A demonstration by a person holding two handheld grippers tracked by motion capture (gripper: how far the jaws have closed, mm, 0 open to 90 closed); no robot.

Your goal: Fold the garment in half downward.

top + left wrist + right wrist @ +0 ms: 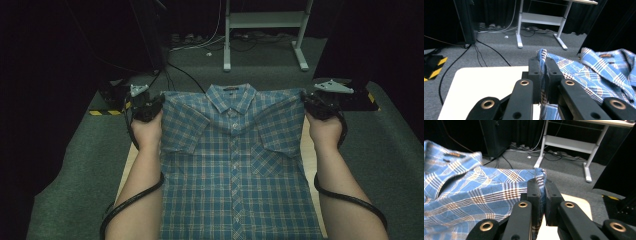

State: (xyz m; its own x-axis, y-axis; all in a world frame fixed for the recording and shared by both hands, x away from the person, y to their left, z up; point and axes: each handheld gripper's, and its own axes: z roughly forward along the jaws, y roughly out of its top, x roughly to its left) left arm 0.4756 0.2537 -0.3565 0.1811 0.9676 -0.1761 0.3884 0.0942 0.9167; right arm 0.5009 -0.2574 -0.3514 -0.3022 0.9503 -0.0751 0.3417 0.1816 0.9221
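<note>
Here, blue plaid shirt (235,165) lies front up on the pale worktop (311,150), buttoned, collar at the far end, hem toward the person. Left tool (161,100) pinches the shirt's left shoulder corner; in the left gripper view the cloth edge (543,72) runs up betw. the two black jaws, which are pressed together on it. Right tool (305,100) does the same at the right shoulder corner; right gripper view shows the fabric fold (540,185) clamped betw. its jaws, rest of the shirt spreading off to the left. Both short sleeves lie folded in over the chest. Grey carpet (75,165) surrounds the worktop; a white desk frame (265,35) stands beyond, w/ cables (195,45) on the floor near it. No containers in sight.
</note>
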